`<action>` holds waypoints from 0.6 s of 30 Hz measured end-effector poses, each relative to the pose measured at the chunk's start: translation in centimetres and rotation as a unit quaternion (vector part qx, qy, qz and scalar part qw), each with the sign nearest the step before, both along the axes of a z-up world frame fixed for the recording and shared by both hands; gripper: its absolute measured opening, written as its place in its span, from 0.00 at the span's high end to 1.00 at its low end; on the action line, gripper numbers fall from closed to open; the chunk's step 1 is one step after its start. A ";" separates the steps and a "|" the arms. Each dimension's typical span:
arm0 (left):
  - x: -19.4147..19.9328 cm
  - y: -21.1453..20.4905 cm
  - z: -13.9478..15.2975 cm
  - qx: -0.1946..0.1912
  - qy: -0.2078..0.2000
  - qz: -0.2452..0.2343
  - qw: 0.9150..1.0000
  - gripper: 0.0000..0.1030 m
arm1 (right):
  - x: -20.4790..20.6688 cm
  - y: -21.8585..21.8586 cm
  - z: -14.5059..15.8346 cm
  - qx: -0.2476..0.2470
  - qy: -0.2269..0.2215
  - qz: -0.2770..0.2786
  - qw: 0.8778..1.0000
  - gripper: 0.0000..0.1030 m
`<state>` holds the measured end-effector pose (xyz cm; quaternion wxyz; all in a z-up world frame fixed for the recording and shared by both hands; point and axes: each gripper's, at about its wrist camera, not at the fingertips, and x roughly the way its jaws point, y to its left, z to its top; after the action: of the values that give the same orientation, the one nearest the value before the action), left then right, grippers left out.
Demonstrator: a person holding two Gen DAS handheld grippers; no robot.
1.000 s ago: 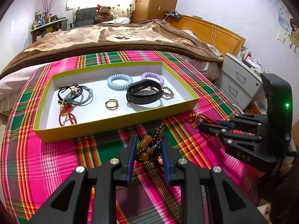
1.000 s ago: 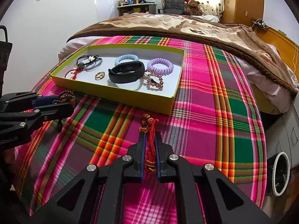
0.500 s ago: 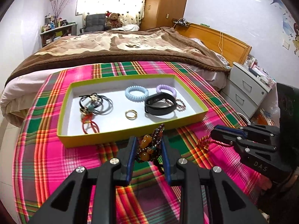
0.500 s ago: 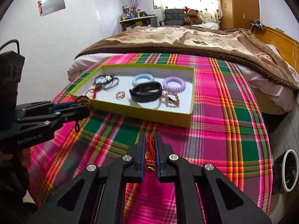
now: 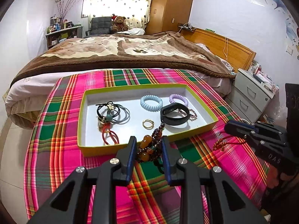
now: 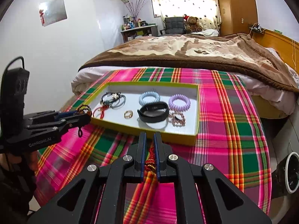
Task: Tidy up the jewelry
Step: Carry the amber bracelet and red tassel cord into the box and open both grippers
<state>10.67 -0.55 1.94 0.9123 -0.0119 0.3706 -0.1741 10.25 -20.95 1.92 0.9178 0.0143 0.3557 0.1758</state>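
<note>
teddy bear [image 5: 119,23] beside grey chair [image 5: 100,25], brown blanket [image 5: 119,54] on bed, white nightstand [image 5: 252,97].

Both wrist cameras look forward, sharing the tray [image 5: 198,129] [image 6: 196,100].

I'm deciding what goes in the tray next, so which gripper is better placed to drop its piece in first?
Left, probably. The left gripper holds the beaded bracelet right at the tray front edge. The right gripper holds the red cord further back.

Both grippers, left [image 5: 147,145] and right [image 6: 149,141], apparently lifted higher above tray [image 5: 149,85]
</note>
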 end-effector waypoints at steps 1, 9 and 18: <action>0.2 0.1 0.1 0.000 0.001 0.002 1.000 0.74 | 0.2 0.0 0.3 0.000 -0.004 -0.003 1.000 0.92; 2.3 0.8 1.0 -0.012 -0.004 0.004 1.000 0.74 | 2.0 -0.1 2.3 0.010 -0.024 -0.012 1.000 0.92; 5.7 1.3 0.6 -0.020 0.014 0.006 1.000 0.74 | 6.1 0.5 1.8 0.010 -0.017 -0.024 1.000 0.92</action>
<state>16.35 0.73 2.55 0.9077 -0.0351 0.3793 -0.1760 16.36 -20.45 3.70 0.9276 0.0291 0.3376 0.1574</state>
